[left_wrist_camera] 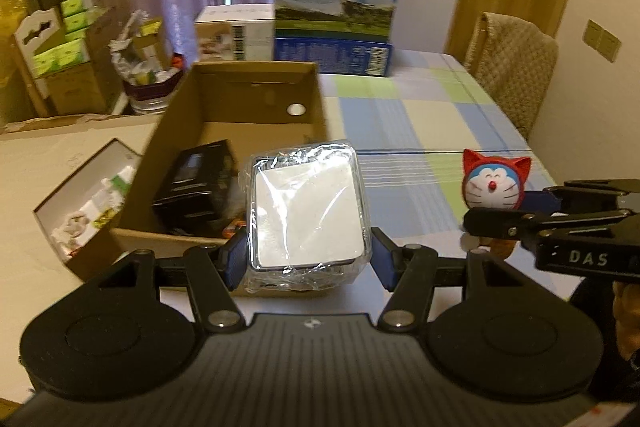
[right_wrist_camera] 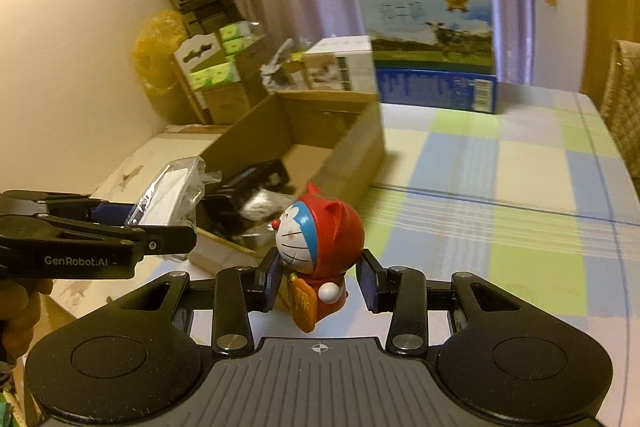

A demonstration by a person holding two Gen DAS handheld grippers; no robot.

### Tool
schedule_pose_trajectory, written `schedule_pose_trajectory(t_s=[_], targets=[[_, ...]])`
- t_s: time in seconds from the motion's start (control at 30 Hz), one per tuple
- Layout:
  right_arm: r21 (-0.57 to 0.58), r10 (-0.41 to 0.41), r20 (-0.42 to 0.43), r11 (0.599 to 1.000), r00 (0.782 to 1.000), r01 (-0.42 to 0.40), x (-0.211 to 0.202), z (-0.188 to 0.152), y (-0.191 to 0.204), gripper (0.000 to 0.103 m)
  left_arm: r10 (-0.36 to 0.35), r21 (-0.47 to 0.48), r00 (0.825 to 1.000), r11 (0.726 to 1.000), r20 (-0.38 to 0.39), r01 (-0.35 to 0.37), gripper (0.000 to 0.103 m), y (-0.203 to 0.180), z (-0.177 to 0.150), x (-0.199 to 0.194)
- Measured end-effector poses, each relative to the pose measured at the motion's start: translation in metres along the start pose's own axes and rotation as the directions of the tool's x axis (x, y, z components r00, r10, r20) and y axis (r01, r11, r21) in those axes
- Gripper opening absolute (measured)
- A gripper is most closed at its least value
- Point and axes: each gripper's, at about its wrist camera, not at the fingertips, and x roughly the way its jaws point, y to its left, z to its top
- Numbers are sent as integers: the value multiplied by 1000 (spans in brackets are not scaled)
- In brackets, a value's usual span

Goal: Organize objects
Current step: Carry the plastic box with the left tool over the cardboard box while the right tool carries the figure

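**Entry: two items in transit to the cardboard box**

- Left gripper [left_wrist_camera: 306,259]: pads pinch a plastic-wrapped white packet [left_wrist_camera: 308,211], held just above the near wall of the open cardboard box [left_wrist_camera: 240,83].
- Right gripper [right_wrist_camera: 320,281]: pads stand either side of a red-hooded cat figurine [right_wrist_camera: 316,247]; left pad touches it, a gap shows at the right pad, so a firm pinch cannot be told.
- Step judged: carrying to the box. Next move calls for advancing the packet past the near wall, then spreading the pads.
- Box contents: a black box [left_wrist_camera: 196,187] fills the near left corner; free floor lies beyond.
- Surroundings: checked tablecloth [left_wrist_camera: 420,123]; small open white box [left_wrist_camera: 92,203] left of the cardboard box; milk carton [left_wrist_camera: 336,7] at the far edge.
- Obstruction: the two grippers sit close; risk of collision.
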Motion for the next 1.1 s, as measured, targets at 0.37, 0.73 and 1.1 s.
schedule_pose_trajectory(t_s=[0.37, 0.73, 1.1], targets=[[-60, 67, -13, 996, 998, -67, 38, 24, 42, 37, 79, 14, 997, 997, 16, -79, 57, 49, 18, -10], [-81, 87, -20, 993, 996, -88, 71, 49, 59, 37, 76, 43, 997, 996, -2, -75, 57, 67, 42, 9], [-79, 82, -23, 993, 996, -84, 92, 66, 55, 37, 64, 65, 998, 996, -23, -62, 57, 76, 54, 29]])
